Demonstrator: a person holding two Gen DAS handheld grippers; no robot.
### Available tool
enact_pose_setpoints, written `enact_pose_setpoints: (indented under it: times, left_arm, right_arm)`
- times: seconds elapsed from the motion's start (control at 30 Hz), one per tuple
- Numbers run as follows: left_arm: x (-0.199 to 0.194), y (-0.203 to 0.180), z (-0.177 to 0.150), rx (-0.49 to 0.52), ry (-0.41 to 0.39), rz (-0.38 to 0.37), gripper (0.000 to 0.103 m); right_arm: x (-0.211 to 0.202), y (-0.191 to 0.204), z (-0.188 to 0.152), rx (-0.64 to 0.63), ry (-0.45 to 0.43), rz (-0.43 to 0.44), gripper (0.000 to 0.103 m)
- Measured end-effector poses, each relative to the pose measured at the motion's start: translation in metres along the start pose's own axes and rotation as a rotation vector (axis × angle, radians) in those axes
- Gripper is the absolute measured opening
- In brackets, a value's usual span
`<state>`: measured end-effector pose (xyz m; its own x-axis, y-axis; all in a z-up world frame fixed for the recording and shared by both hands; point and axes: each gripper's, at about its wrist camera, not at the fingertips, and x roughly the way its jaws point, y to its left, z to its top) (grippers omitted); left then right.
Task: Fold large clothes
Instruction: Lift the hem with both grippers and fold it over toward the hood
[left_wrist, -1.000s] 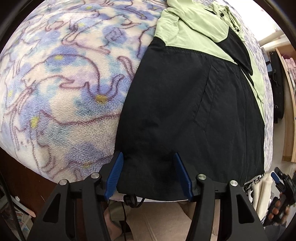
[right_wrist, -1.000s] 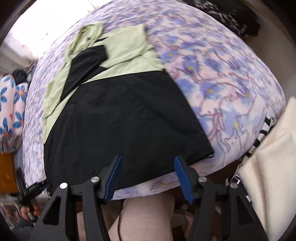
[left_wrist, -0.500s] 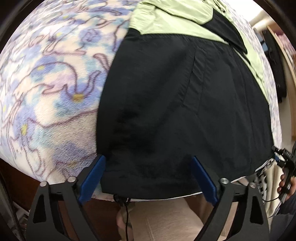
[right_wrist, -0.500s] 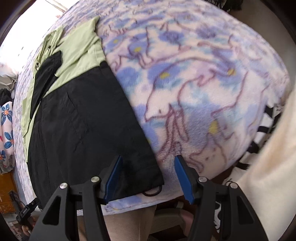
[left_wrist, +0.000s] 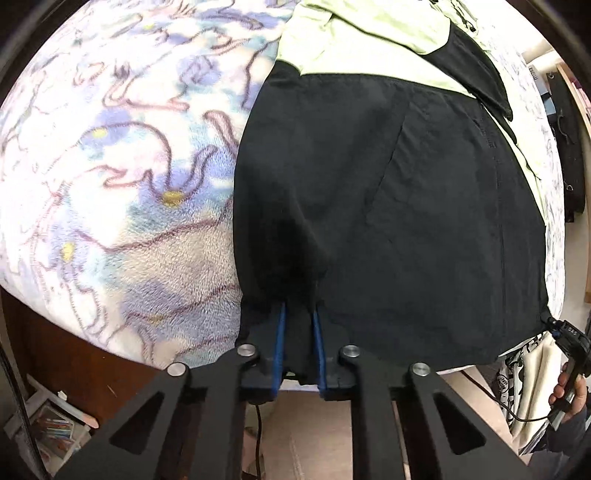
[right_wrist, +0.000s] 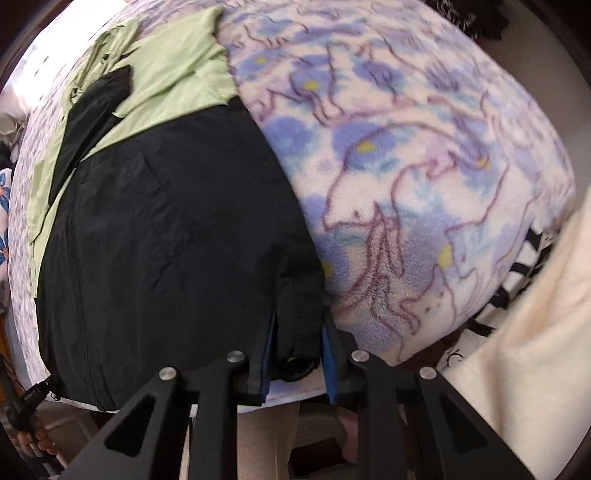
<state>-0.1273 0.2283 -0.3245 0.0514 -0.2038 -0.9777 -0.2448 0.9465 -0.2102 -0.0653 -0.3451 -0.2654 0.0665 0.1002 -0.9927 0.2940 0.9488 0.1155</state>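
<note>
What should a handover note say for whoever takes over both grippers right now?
Left gripper: jaws just closed, pinching the jacket at its near-left hem corner.
Right gripper: jaws just closed on the near-right hem corner, fabric between the pads.
Jacket: flat on the floral blanket, black lower half toward you, green top far, sleeves already folded in.
Done: both hem corners gripped.
Left: probably lift the hem and fold it up toward the green end.

jacket (left_wrist: 388, 206) | black body, pale green top (sleeve folded across) | lying flat on the bed's floral blanket (left_wrist: 110, 166) | hem corners bunching at the near edge
</note>
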Motion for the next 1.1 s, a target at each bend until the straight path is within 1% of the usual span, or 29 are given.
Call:
enact_pose_setpoints:
  times: [0.07,0.17,0.37,0.47,0.57,0.6,0.67,0.7,0.77,0.83,0.97,1.0,1.03,1.1]
  left_arm:
    - [-0.011,-0.003,0.003,-0.01,-0.004,0.004,0.01]
    - [-0.033,-0.009,0.016,-0.044,-0.02,-0.026,0.009]
    - [-0.097,-0.015,0.045,-0.094,-0.132,-0.154,0.009]
    - [-0.13,-0.025,0.057,-0.135,-0.185,-0.216,0.009]
    - [-0.155,-0.03,0.081,-0.187,-0.228,-0.265,0.009]
    - [-0.162,-0.029,0.086,-0.197,-0.235,-0.273,0.009]
    - [-0.177,-0.029,0.106,-0.231,-0.26,-0.295,0.009]
    - [-0.183,-0.024,0.11,-0.239,-0.265,-0.304,0.009]
    - [-0.192,-0.027,0.129,-0.259,-0.281,-0.31,0.009]
    - [-0.198,-0.03,0.151,-0.271,-0.295,-0.3,0.009]
    - [-0.197,-0.04,0.201,-0.298,-0.286,-0.256,0.009]
    - [-0.194,-0.041,0.209,-0.3,-0.284,-0.247,0.009]
    - [-0.19,-0.043,0.225,-0.305,-0.278,-0.232,0.01]
    - [-0.183,-0.048,0.249,-0.31,-0.269,-0.21,0.01]
  right_arm:
    - [-0.015,0.007,0.0,0.0,-0.023,0.007,0.021]
    - [-0.042,0.016,0.002,-0.009,-0.071,0.027,0.021]
    - [-0.096,0.038,0.015,-0.04,-0.168,0.085,0.021]
    - [-0.121,0.05,0.025,-0.046,-0.217,0.124,0.021]
    - [-0.145,0.061,0.041,-0.059,-0.269,0.159,0.021]
    - [-0.153,0.064,0.049,-0.062,-0.286,0.172,0.02]
    - [-0.164,0.068,0.065,-0.062,-0.309,0.193,0.02]
    - [-0.169,0.069,0.074,-0.061,-0.318,0.205,0.02]
    - [-0.177,0.074,0.096,-0.059,-0.333,0.228,0.02]
    - [-0.179,0.078,0.119,-0.061,-0.34,0.25,0.02]
    - [-0.174,0.087,0.174,-0.056,-0.325,0.281,0.02]
    - [-0.169,0.09,0.192,-0.054,-0.318,0.285,0.019]
    - [-0.165,0.091,0.203,-0.051,-0.312,0.289,0.019]
    - [-0.151,0.098,0.237,-0.048,-0.283,0.302,0.019]
